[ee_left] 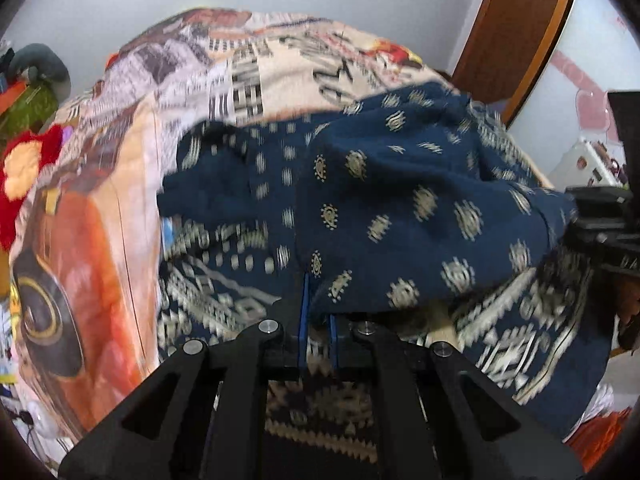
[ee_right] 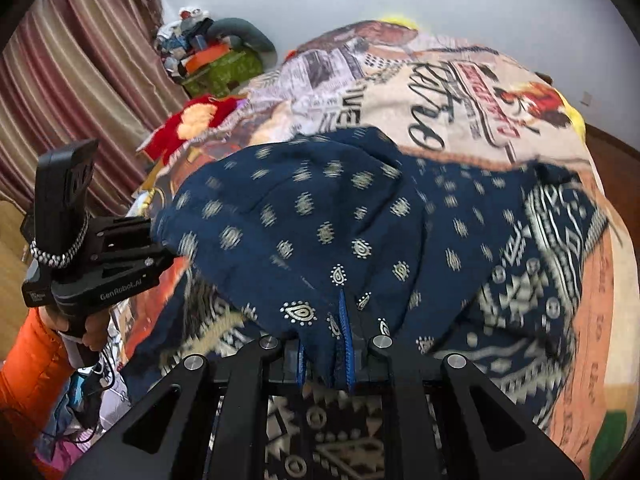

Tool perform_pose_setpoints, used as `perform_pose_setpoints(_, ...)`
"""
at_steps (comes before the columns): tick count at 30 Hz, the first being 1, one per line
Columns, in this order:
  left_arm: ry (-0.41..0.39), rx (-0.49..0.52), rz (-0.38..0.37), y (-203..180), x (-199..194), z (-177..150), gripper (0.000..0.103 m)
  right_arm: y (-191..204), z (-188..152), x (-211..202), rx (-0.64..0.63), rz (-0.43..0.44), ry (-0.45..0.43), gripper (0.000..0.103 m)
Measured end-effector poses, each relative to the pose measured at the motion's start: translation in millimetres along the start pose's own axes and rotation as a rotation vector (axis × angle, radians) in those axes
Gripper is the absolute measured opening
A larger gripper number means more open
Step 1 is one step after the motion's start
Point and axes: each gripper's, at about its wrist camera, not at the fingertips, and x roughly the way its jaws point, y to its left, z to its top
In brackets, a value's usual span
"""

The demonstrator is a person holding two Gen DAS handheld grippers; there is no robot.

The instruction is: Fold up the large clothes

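A large navy garment (ee_left: pixel 400 184) with cream paisley dots and a broad patterned border lies over a printed bedspread (ee_left: pixel 280 64). My left gripper (ee_left: pixel 318 304) is shut on a raised edge of it, and the cloth drapes over the blue pads. In the right wrist view the same garment (ee_right: pixel 320 216) is lifted into a fold. My right gripper (ee_right: pixel 326 344) is shut on a bunched edge of it. The left gripper (ee_right: pixel 160 252) shows at the left of that view, held by a hand with an orange sleeve (ee_right: pixel 24 364). The right gripper's body (ee_left: pixel 608 220) shows at the right edge of the left view.
The bed carries the printed bedspread (ee_right: pixel 460 92). A red and yellow cloth (ee_right: pixel 196 120) lies at its far left. A heap of clothes and a green bag (ee_right: pixel 224 68) sit by a striped curtain (ee_right: pixel 80 76). A wooden headboard (ee_left: pixel 520 24) stands at the right.
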Motion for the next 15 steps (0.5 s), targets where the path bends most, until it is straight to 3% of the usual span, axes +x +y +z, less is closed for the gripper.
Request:
perform_pose_setpoints(4,0.031,0.0,0.012,-1,3,-17,0.013,3,-16,1,-0.021,-0.035,0.036,0.012)
perform_pose_setpoints(11,0.058,-0.018,0.019,9,-8,-38,0.015,11,-27,-8,-0.093,-0.108,0.022,0.014)
perform_pose_setpoints(15,0.061,-0.03,0.051,21,-17,-44,0.023,14,-32,-16,-0.125,-0.12,0.02,0.024)
